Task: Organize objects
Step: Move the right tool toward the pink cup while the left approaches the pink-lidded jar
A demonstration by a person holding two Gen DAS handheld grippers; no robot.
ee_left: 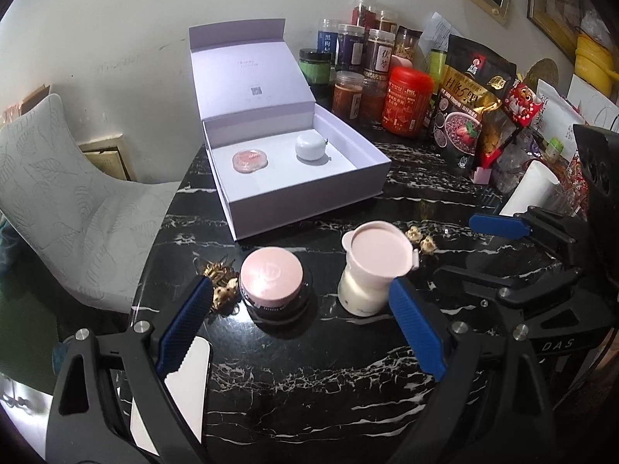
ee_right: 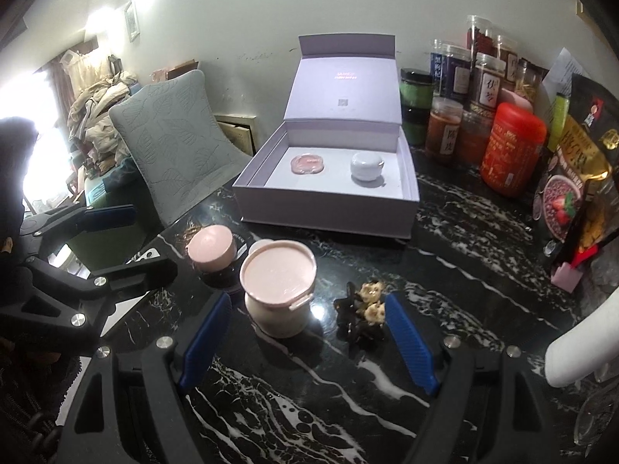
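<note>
Open lavender box point(ee_left: 309, 197) on the black marble table point(ee_left: 309, 379), lid upright; inside, a flat pink disc point(ee_left: 250, 161) left, a small white jar point(ee_left: 312, 147) right, apart. In front of it: pink-lidded dark jar point(ee_left: 271, 284) and cream jar with pink lid point(ee_left: 377, 265), gold hair clips point(ee_right: 372, 301) beside. Left hand-held gripper point(ee_left: 305, 328) and right hand-held gripper point(ee_right: 305, 344) both spread wide, gripping nothing.

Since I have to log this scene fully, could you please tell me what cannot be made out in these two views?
- Print inside the gift box lid: too small, both views.
- Dark jar under the pink lid: mostly hidden by the cream pot, right wrist view.
- Flat white object at the table edge: covered by the left claw, left wrist view.
- Glassware: cut off at the right wrist view's lower right.
</note>
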